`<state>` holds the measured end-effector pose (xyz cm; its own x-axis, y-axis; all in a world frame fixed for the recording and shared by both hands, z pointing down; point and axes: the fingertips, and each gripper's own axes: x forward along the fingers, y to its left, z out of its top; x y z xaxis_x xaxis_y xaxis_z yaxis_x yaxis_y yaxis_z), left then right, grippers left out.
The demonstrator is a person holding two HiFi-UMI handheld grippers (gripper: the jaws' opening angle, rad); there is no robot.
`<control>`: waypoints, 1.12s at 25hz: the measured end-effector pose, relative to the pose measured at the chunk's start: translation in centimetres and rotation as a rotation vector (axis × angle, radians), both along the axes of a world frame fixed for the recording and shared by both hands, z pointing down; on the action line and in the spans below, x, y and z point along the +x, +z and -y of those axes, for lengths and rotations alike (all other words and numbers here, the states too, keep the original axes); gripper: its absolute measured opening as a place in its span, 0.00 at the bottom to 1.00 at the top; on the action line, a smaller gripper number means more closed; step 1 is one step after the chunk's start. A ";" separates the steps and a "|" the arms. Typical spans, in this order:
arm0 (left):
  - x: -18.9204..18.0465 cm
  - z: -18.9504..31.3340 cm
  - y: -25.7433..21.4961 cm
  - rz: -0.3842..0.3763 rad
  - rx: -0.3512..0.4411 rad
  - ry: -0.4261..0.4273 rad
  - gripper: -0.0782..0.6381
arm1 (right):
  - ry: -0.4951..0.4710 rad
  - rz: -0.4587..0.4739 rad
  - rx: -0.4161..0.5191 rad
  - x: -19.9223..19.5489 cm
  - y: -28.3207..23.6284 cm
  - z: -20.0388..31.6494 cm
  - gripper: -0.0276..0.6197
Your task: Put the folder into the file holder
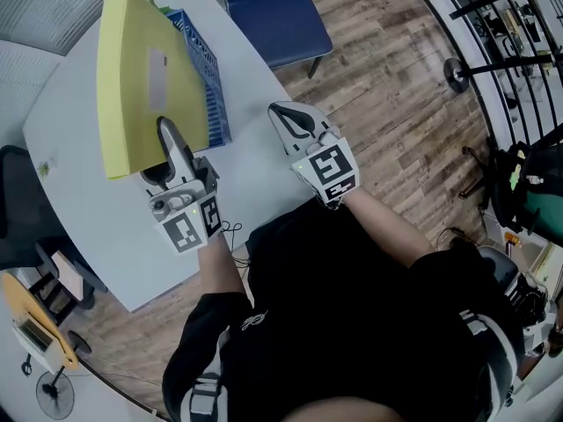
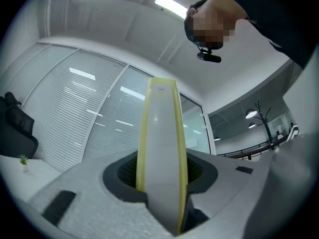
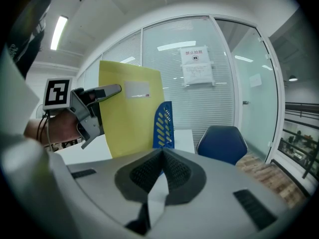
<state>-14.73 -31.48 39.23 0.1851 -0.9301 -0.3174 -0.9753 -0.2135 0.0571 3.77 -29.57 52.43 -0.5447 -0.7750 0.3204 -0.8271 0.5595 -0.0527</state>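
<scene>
A thick yellow folder (image 1: 145,77) stands upright above the white table (image 1: 106,227), lifted by its near edge. My left gripper (image 1: 167,134) is shut on that edge; in the left gripper view the folder's grey spine (image 2: 162,148) rises between the jaws. The blue perforated file holder (image 1: 209,82) stands just behind and right of the folder, partly hidden by it. My right gripper (image 1: 281,112) hovers at the table's right edge, jaws together with nothing in them. The right gripper view shows the folder (image 3: 130,111), the left gripper (image 3: 107,91) and the holder (image 3: 163,123) ahead.
A blue chair (image 1: 273,16) sits beyond the table's far right corner, over wooden floor (image 1: 387,86). A black chair (image 1: 18,209) stands at the table's left side. Glass walls with blinds lie behind the table.
</scene>
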 end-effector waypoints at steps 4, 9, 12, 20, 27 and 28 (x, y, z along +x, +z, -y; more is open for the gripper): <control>-0.2 -0.1 0.4 0.005 -0.014 -0.009 0.35 | 0.006 -0.005 -0.001 0.5 0.0 -0.1 0.05; -0.2 0.0 1.5 0.026 -0.053 -0.028 0.35 | 0.006 -0.003 0.001 0.5 -0.1 0.1 0.05; -0.3 -0.1 2.1 0.028 -0.064 -0.035 0.35 | 0.002 -0.002 -0.001 0.3 0.0 0.1 0.05; -0.5 -0.1 3.7 0.031 -0.086 -0.044 0.36 | 0.000 -0.010 -0.003 0.1 0.2 0.0 0.05; -0.3 -0.3 5.0 0.042 -0.114 -0.045 0.36 | 0.001 -0.012 -0.015 0.2 0.5 -0.3 0.05; -0.3 -0.3 5.3 0.044 -0.119 -0.044 0.36 | 0.001 -0.013 -0.016 0.2 0.7 -0.4 0.05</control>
<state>-15.04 -31.16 44.48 0.1544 -0.9681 -0.1971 -0.9857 -0.1647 0.0368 4.01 -29.20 53.08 -0.5398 -0.7700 0.3403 -0.8282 0.5581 -0.0508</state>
